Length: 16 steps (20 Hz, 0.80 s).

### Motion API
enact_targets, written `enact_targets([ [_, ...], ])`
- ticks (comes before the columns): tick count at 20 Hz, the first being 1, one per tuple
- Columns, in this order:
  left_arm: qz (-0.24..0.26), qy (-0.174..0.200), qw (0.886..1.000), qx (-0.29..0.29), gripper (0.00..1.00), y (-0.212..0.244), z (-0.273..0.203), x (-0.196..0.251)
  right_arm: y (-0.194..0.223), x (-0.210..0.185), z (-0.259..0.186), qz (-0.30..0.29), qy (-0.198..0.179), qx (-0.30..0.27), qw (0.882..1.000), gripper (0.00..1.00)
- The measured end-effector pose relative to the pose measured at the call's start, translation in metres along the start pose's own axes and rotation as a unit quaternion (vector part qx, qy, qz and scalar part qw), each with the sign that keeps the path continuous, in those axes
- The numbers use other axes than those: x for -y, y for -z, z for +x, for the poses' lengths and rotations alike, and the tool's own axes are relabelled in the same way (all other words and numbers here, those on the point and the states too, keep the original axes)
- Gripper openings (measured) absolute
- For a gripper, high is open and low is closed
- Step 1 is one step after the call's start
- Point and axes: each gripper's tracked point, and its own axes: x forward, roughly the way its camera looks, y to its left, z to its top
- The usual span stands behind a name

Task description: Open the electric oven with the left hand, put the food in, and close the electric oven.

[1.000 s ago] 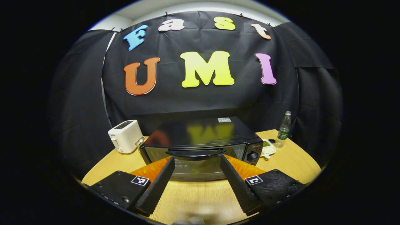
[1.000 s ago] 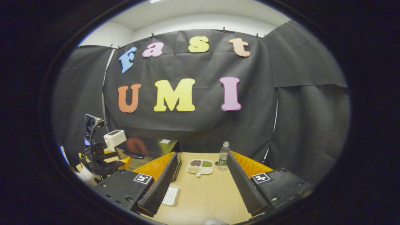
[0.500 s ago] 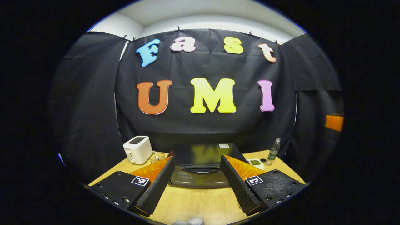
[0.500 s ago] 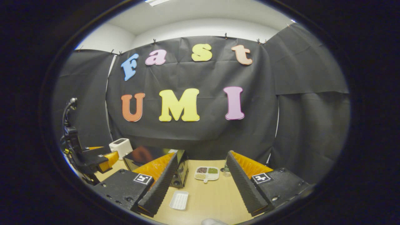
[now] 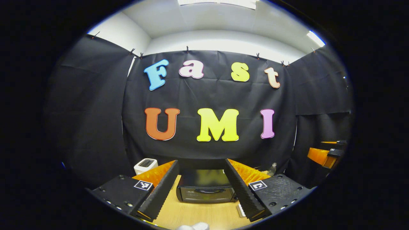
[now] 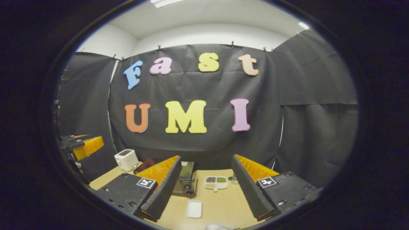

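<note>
Your left gripper (image 5: 200,188) is up in the air, and its jaws are wide apart with nothing in them. Your right gripper (image 6: 204,187) is up too, jaws wide and holding nothing. Far off in the right gripper view, the left gripper shows at the left edge.

Below the right gripper, a small white tray (image 6: 194,209) lies flat on the wooden surface (image 6: 220,204). A bit farther back sits a white plate with food (image 6: 216,182) in little parts.

The black electric oven (image 5: 205,190) sits on the surface, near the middle. Its door is shut. In the left gripper view its front, with the long handle (image 5: 205,191), faces you, and its long side runs left to right. The plate sits just to its right.

Farther back, a white toaster (image 6: 126,159) stands to the oven's left. A clear bottle (image 5: 272,169) stands at the back right.
</note>
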Motion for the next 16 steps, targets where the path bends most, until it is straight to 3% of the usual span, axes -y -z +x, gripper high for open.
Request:
enact_targets([
  [5, 0.006, 0.003, 1.0, 0.012, 0.93, -0.019, -0.02, -0.015, -0.01, -0.009, -0.014, -0.002, 0.016, 0.004, 1.0, 0.96],
  [16, -0.001, 0.008, 1.0, -0.006, 0.94, -0.012, -0.043, -0.024, -0.033, -0.015, -0.031, -0.011, 0.021, 0.019, 1.0, 0.97],
])
